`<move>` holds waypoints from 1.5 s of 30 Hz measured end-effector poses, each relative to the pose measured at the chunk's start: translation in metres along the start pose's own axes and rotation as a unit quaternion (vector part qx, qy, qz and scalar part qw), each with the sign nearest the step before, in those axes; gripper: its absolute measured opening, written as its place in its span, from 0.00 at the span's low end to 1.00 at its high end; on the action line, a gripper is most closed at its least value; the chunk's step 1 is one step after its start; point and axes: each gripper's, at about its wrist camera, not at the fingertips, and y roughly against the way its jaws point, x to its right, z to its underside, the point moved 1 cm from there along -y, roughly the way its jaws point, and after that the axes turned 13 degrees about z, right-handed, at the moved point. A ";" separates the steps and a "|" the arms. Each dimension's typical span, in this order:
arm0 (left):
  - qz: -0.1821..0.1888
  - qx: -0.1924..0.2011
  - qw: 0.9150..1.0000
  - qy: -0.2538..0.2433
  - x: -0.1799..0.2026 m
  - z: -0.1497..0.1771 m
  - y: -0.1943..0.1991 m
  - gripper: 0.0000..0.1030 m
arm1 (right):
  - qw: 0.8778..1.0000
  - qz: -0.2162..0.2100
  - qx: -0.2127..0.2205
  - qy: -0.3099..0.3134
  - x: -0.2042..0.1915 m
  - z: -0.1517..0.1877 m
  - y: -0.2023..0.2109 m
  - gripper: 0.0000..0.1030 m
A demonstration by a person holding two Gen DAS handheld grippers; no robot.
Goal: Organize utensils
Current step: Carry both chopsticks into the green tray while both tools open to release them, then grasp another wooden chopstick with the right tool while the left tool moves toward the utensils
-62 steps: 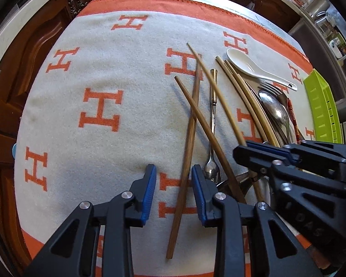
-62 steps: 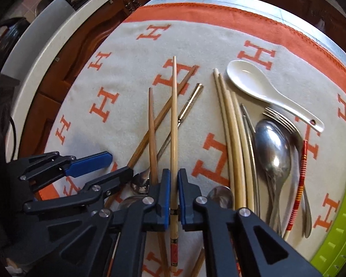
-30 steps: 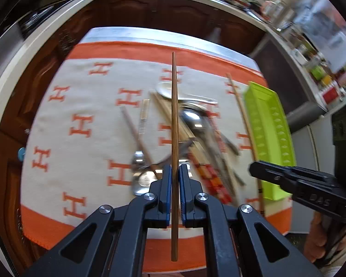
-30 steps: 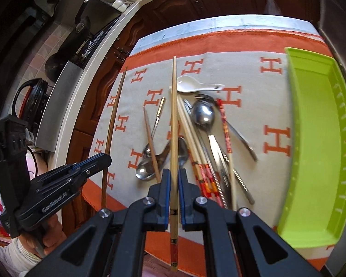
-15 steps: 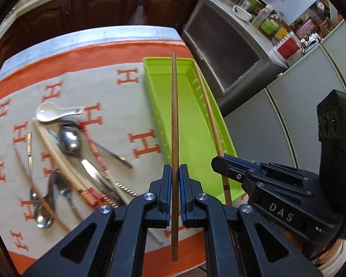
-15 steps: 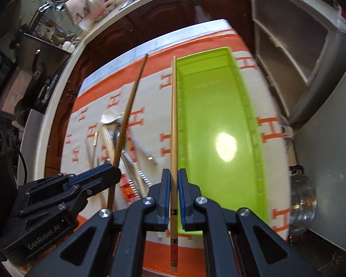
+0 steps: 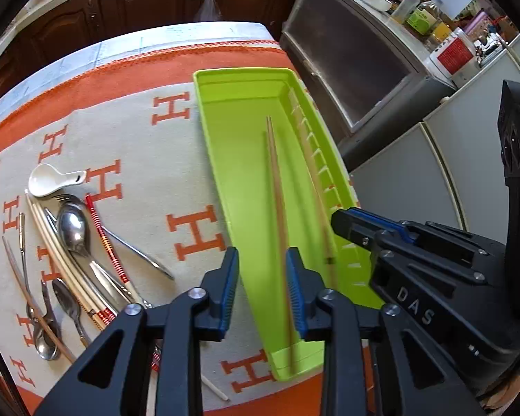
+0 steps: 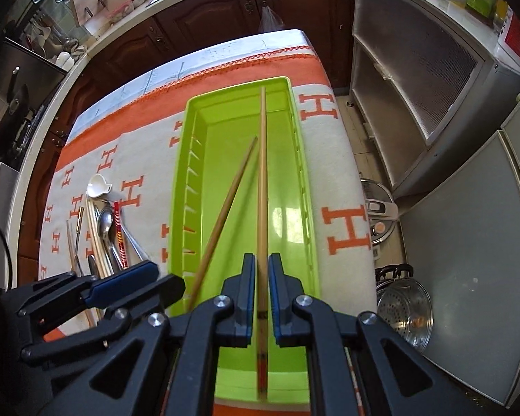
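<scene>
A lime-green tray [image 7: 239, 131] lies at the right end of the orange-and-cream H-patterned cloth [image 7: 128, 131]. My left gripper [image 7: 262, 284] is open above the tray's near end; a brown chopstick [image 7: 277, 201], blurred, lies loose between its fingers over the tray. My right gripper [image 8: 261, 289] is shut on a lighter chopstick [image 8: 262, 180] held lengthwise over the tray [image 8: 287, 187]. The brown chopstick [image 8: 225, 215] shows slanting in the right wrist view. Spoons, forks, chopsticks and a white ceramic spoon [image 7: 52, 182] lie in a pile [image 7: 76, 242] at the left.
The right gripper's body [image 7: 433, 277] sits close to the right of the left one. A grey cabinet [image 7: 364, 69] and a fridge [image 8: 475, 242] stand beyond the table's right edge. Steel pots [image 8: 402, 305] are on the floor.
My left gripper has opened and let go of the brown chopstick, which now drops into the tray. Both grippers moved in over the tray. The right gripper still holds its chopstick.
</scene>
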 end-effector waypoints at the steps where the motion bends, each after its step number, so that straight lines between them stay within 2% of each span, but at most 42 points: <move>1: -0.003 0.001 1.000 0.002 -0.002 0.001 0.002 0.36 | 1.000 -0.004 -0.001 -0.003 0.000 -0.001 -0.001 0.08; 3: -0.010 0.009 1.000 0.011 -0.009 0.003 0.009 0.52 | 1.000 -0.007 -0.002 -0.005 0.001 -0.001 -0.001 0.08; 5: -0.013 0.026 0.999 0.015 -0.015 0.006 0.020 0.58 | 1.000 -0.011 -0.005 -0.007 0.001 0.001 -0.001 0.08; 11: -0.034 0.039 0.999 0.007 -0.026 0.015 0.041 0.59 | 1.000 -0.024 -0.006 0.004 -0.010 0.012 0.005 0.08; 24: -0.072 0.071 0.995 0.010 -0.052 0.053 0.097 0.59 | 0.995 -0.088 0.007 0.039 -0.057 0.041 0.040 0.08; 34: -0.104 0.098 0.989 0.046 -0.092 0.094 0.139 0.59 | 0.985 -0.128 0.019 0.117 -0.124 0.055 0.061 0.08; 41: -0.115 0.114 0.982 0.100 -0.134 0.120 0.160 0.59 | 0.975 -0.147 0.014 0.166 -0.170 0.064 0.060 0.08; 43: -0.116 0.121 0.979 0.117 -0.150 0.128 0.166 0.59 | 0.971 -0.151 0.010 0.186 -0.188 0.069 0.056 0.10; 45: -0.119 0.125 0.976 0.132 -0.162 0.134 0.170 0.60 | 0.970 -0.150 0.008 0.191 -0.194 0.070 0.055 0.21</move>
